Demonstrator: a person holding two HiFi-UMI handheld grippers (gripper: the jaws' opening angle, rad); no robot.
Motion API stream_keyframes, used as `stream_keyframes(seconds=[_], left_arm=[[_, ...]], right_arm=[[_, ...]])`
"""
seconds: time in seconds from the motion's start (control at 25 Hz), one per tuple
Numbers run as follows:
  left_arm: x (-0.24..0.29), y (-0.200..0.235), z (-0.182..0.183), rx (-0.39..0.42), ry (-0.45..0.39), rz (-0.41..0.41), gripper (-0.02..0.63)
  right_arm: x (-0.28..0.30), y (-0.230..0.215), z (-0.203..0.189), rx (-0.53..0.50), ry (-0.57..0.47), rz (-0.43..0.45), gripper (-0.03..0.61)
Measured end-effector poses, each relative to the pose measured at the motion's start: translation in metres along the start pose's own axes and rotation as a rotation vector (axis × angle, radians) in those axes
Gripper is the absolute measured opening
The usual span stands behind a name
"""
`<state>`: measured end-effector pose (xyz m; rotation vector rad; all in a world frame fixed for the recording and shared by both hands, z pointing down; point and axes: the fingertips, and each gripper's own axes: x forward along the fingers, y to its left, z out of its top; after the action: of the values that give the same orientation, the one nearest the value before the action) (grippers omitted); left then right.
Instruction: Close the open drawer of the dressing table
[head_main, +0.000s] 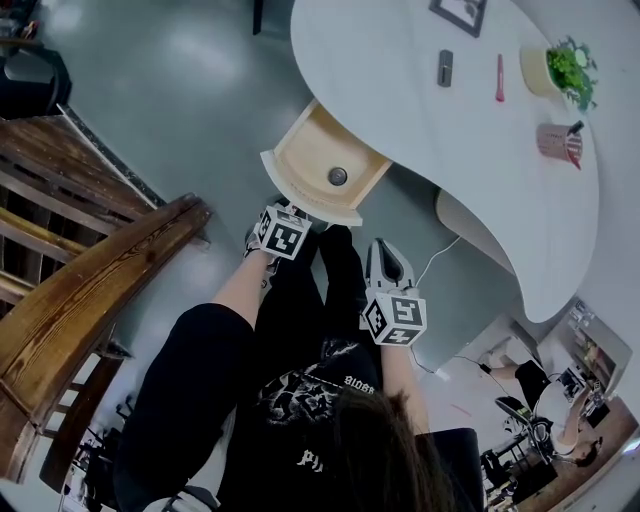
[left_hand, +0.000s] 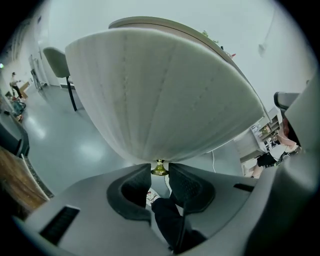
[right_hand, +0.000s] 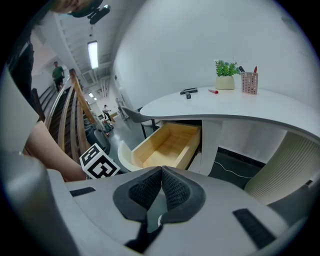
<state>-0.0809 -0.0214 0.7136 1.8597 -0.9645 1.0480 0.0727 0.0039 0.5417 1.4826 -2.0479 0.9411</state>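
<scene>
The drawer (head_main: 300, 150) is standing pulled out from under the near edge of the white, rounded desk (head_main: 420, 120), just ahead of the person's legs. It is showing a pale wooden inside and a curved white ribbed front (left_hand: 160, 90). A small round dark thing (head_main: 337, 176) is lying on its floor. A brass knob (left_hand: 159, 168) is sticking out from the lower middle of the front.

On the desk top, well away from the drawer, a potted plant (head_main: 568, 70), a pink pen cup (head_main: 560, 142), a red pen (head_main: 500, 77), a small dark object (head_main: 445, 67) and a dark picture frame (head_main: 460, 14) are lying spread out. The floor (head_main: 180, 80) is grey and glossy, with a white cable (head_main: 440, 255) trailing across it under the desk. A wooden stair railing (head_main: 90, 300) is running along the left of the head view.

The left tool (left_hand: 160, 172) is pointing steeply down at the drawer front. Its jaws are standing narrow around the knob, with the pads sitting against either side of it. The right tool (right_hand: 161, 171) is hanging back beside the person's leg, angled down toward the open drawer, apart from it. Its jaws are pressed together with nothing between them.
</scene>
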Motion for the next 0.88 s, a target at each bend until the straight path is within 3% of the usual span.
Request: stream_keyframes(seconds=[0.2, 0.56, 0.88], left_arm=[[0.0, 0.0, 0.006, -0.033, -0.043, -0.002, 0.121], [0.002, -0.001, 0.014, -0.011, -0.061, 0.02, 0.118], [0.006, -0.002, 0.027, 0.007, -0.04, 0.039, 0.117]], right_arm=[[-0.001, 0.0, -0.004, 0.006, 0.01, 0.005, 0.026], [-0.002, 0.001, -0.008, 0.003, 0.018, 0.012, 0.026], [0.0, -0.008, -0.007, 0.016, 0.018, 0.0, 0.026]])
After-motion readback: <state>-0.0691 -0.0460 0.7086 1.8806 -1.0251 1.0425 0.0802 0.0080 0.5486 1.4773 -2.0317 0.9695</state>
